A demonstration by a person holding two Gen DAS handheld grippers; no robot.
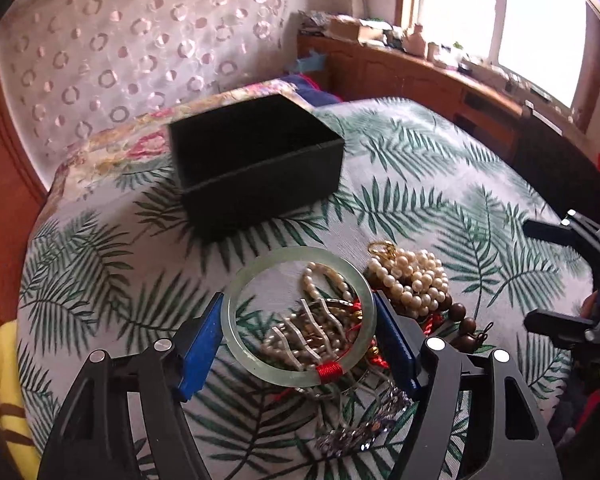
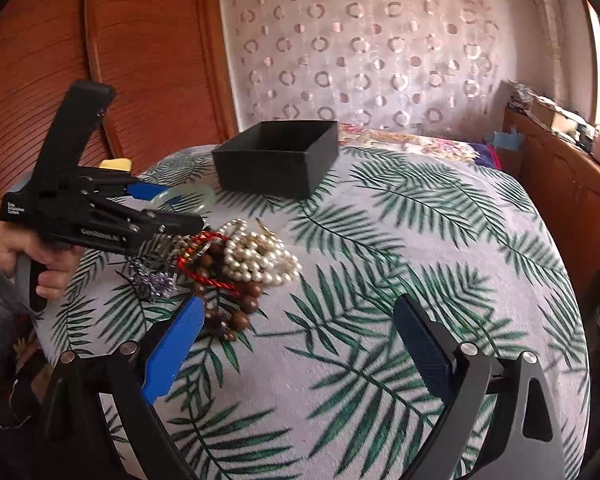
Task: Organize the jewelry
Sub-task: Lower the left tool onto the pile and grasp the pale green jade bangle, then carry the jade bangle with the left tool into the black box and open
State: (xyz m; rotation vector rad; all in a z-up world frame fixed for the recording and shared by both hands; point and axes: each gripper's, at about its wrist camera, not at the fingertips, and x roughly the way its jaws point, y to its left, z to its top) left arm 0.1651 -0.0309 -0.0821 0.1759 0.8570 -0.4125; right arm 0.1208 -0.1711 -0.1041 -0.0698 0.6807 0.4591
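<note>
A pale green jade bangle (image 1: 240, 344) with a red thread wrap sits between the blue pads of my left gripper (image 1: 300, 344), which is shut on it, held just above the jewelry heap. The bangle also shows in the right wrist view (image 2: 188, 200). Under it lie silver chains (image 1: 308, 332), a pearl strand (image 1: 412, 280) and brown wooden beads (image 1: 460, 320). An open, empty-looking black box (image 1: 260, 160) stands beyond the pile on the palm-leaf cloth (image 1: 420, 200). My right gripper (image 2: 300, 344) is open and empty, low over the cloth to the right of the heap (image 2: 236, 264).
The cloth covers a rounded surface that drops off at the edges. A wooden sideboard (image 1: 420, 76) with clutter runs under the window at the right. A patterned curtain (image 2: 360, 60) hangs behind. A yellow cloth (image 1: 0, 360) lies at the left.
</note>
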